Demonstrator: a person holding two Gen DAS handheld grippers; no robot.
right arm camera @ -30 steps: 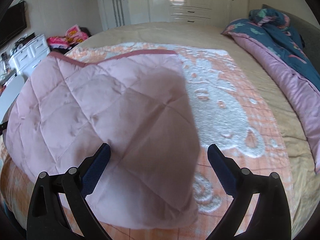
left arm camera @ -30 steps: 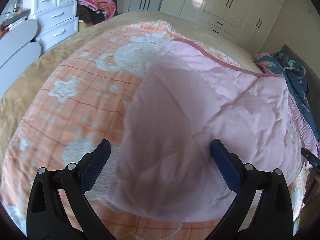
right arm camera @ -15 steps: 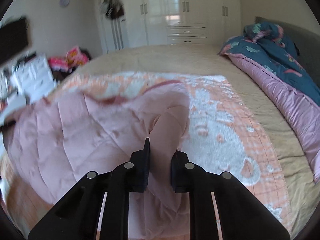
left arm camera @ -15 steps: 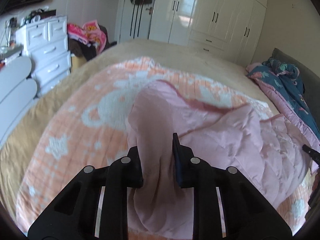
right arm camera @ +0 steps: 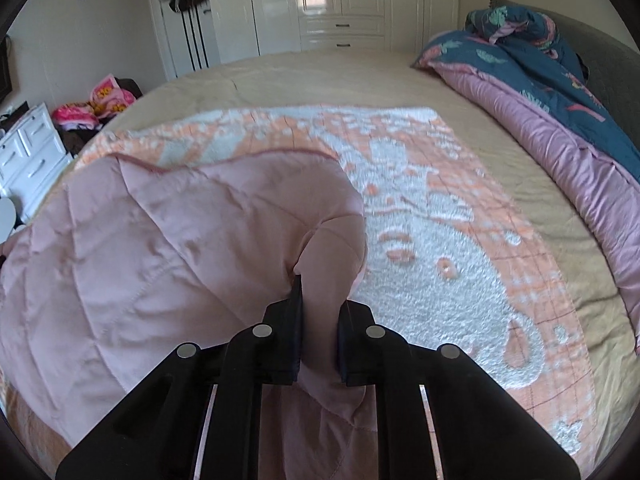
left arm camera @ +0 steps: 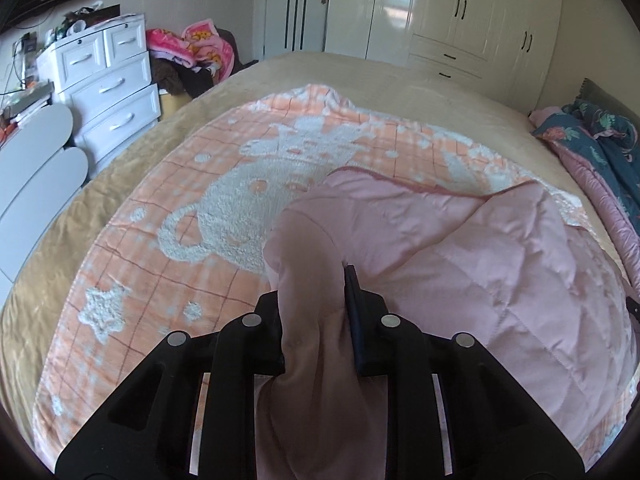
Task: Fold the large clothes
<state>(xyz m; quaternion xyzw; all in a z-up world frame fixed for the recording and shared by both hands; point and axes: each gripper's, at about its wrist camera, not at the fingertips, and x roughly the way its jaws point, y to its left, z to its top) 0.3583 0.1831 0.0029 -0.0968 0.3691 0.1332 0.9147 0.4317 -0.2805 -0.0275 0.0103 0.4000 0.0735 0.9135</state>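
I have the left gripper [left arm camera: 316, 300] and right gripper [right arm camera: 319, 308] each clamped on a corner of the pink quilt [right arm camera: 180, 240], which lies bunched on the orange blanket [left arm camera: 168, 216].

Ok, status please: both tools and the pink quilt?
Left tool shut on pink quilt. Right tool shut on it too. Nothing in the way.
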